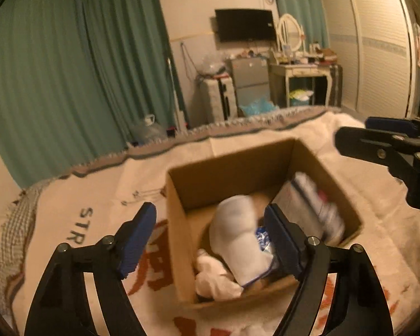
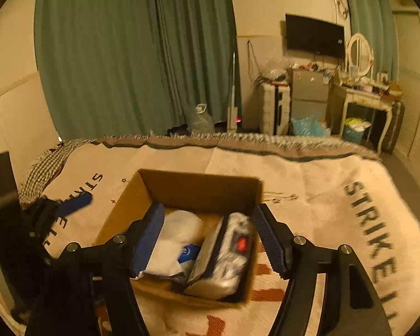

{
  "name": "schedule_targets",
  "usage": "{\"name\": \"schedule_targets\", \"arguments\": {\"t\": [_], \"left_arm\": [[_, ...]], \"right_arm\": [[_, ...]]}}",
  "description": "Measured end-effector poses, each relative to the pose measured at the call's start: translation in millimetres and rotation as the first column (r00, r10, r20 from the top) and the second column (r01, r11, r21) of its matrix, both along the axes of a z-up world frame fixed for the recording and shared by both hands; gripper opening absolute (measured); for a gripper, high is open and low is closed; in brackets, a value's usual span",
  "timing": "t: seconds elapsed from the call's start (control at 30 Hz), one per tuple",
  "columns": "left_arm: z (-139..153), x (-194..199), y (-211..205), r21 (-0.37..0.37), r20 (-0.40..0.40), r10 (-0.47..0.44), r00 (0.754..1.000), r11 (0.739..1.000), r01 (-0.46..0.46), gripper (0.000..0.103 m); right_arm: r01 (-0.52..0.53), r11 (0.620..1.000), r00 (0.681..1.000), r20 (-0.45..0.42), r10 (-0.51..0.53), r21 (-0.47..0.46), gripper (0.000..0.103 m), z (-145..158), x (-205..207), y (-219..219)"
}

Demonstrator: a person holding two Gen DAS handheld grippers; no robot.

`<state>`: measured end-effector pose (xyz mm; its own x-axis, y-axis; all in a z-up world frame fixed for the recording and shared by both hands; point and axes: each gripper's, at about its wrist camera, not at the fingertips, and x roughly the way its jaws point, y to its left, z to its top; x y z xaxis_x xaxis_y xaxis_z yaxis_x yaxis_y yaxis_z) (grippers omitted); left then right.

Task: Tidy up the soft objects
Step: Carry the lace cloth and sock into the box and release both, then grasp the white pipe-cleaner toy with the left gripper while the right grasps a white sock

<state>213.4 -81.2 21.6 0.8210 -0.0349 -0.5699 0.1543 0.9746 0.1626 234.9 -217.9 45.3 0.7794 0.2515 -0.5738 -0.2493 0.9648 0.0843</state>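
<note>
**Left wrist view.** The left gripper (image 1: 210, 240) hovers with its blue-padded fingers (image 1: 138, 240) spread wide and holding nothing. The open brown cardboard box (image 1: 226, 168) sits on the cream woven blanket with dark lettering (image 1: 98, 210) that covers the bed. Its left wall falls in the gap between the fingers. A white rolled soft bundle (image 1: 238, 240) stands inside, just beside the right finger and nearer to it than to the left one; whether they touch is blurred. A crumpled white cloth (image 1: 215, 280) lies low in the near corner, and a white plastic-wrapped pack with dark stripes (image 1: 316, 210) leans on the far-right wall. The risk, as I judge it: closing from here would pinch the box wall along with the roll, dragging or tipping the box across the soft blanket. The right gripper (image 1: 378, 145) enters at the right edge, above the blanket and clear of the box.

**Right wrist view.** The right gripper (image 2: 210, 238) is likewise spread and empty. Both the roll (image 2: 179, 232) and the wrapped pack (image 2: 226, 254) appear between its fingers, the pack closer to the right one. A careless squeeze could catch both items, or the box's right wall (image 2: 254, 218), which sits just beside that finger. The left gripper (image 2: 70, 204) shows at the left, over the blanket. Motion blur makes depth uncertain.
</note>
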Motion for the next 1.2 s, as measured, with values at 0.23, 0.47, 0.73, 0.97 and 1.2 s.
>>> {"name": "schedule_targets", "arguments": {"t": [0.23, 0.47, 0.73, 0.97, 1.2], "left_arm": [[83.8, -84.2, 12.4, 0.001, 0.153, -0.006, 0.988, 1.000, 0.006, 0.088], [123.8, -172.6, 32.4, -0.034, 0.218, -0.021, 0.976, 0.999, 0.029, 0.092], [74.8, -224.3, 41.5, -0.046, 0.125, 0.044, 0.991, 0.998, -0.039, 0.092], [-20.0, -228.5, 41.1, -0.052, -0.008, 0.083, 0.997, 0.995, -0.083, 0.092], [-92.5, -229.1, 43.2, -0.040, -0.103, 0.126, 0.987, 0.991, -0.131, 0.092]], "right_arm": [[0.037, 0.999, 0.995, 0.098, -0.034, -0.032, 0.074, 81.6, -76.8, -11.9], [0.040, 0.998, 0.985, 0.172, -0.032, -0.044, 0.103, 136.2, -163.9, -12.6], [-0.022, 0.998, 0.995, 0.095, 0.028, -0.064, 0.103, 92.0, -227.9, 5.8], [-0.054, 0.994, 0.998, -0.017, 0.053, -0.091, 0.103, -19.1, -236.9, 27.2], [-0.063, 0.993, 0.983, -0.180, 0.044, -0.102, 0.095, -118.7, -219.1, 39.9]]}}
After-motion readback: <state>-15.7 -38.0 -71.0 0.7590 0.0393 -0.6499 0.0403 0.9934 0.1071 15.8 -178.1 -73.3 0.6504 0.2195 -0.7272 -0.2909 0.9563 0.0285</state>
